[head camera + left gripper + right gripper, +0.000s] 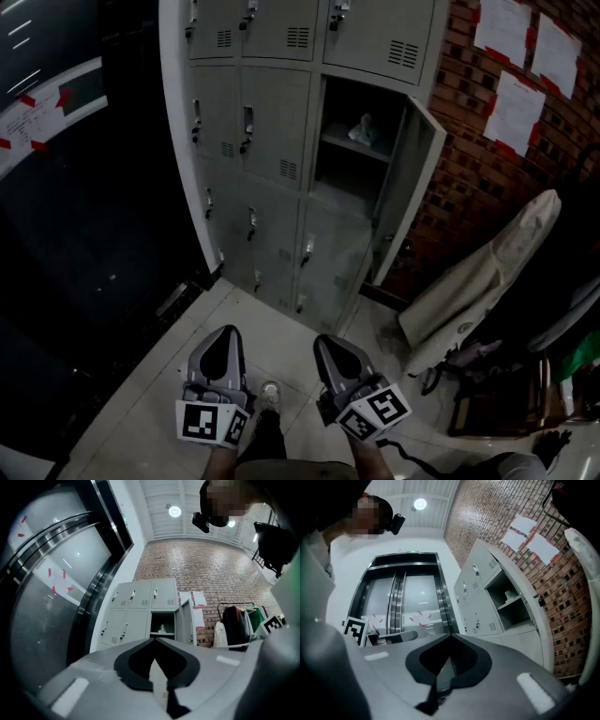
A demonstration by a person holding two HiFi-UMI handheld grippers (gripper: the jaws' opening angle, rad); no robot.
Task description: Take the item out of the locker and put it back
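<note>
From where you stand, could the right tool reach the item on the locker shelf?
Probably not yet: the right tool hangs well short of the item. The locker door is open, so stepping closer should do.

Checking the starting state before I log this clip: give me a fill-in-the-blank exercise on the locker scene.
1. The locker door stands ___.
2. The pale item lies on the ___ inside the locker.
3. The left gripper and right gripper both have their jaws ___, with nothing between them.
Missing words: open; shelf; shut.

The left gripper (223,330) and right gripper (328,339) are grey, with black-and-white marker cubes (211,422).
</note>
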